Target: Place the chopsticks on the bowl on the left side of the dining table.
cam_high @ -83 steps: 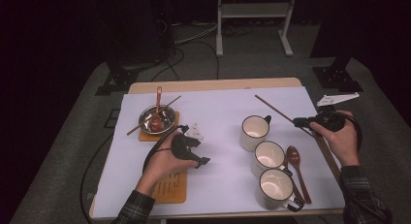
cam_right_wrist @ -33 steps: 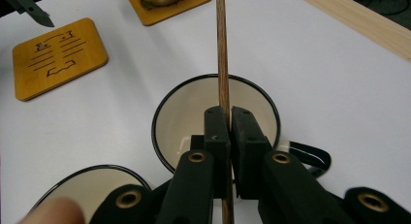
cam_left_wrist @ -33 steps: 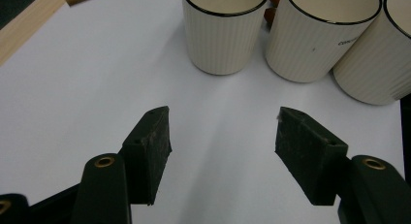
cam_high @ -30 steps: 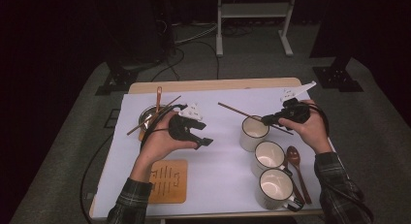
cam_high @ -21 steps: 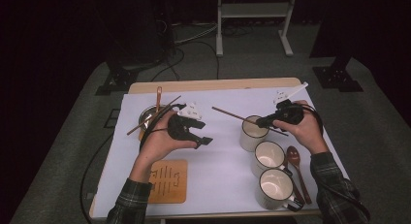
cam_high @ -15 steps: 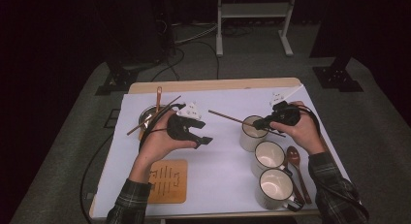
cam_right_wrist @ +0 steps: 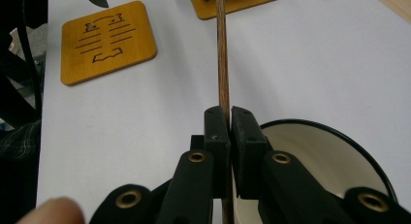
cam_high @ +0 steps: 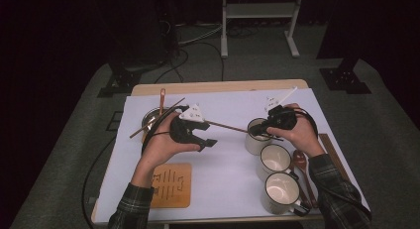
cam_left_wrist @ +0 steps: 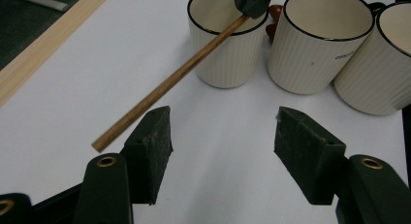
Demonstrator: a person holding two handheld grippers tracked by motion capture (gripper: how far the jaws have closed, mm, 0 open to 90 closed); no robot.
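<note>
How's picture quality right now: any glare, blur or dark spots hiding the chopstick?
High view: dim, dark surroundings, the chopstick thin but visible. Left gripper view: evenly lit, sharp, no glare on the mugs. Right gripper view: the right tool sharp, a blurred fingertip at the bottom edge.

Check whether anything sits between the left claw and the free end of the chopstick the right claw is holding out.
Nothing visible does. The chopstick is clamped in the right claw above the nearest mug. Its free end hangs just beside the left claw, with bare white table cover below, and the left claw's jaws stand apart.
</note>
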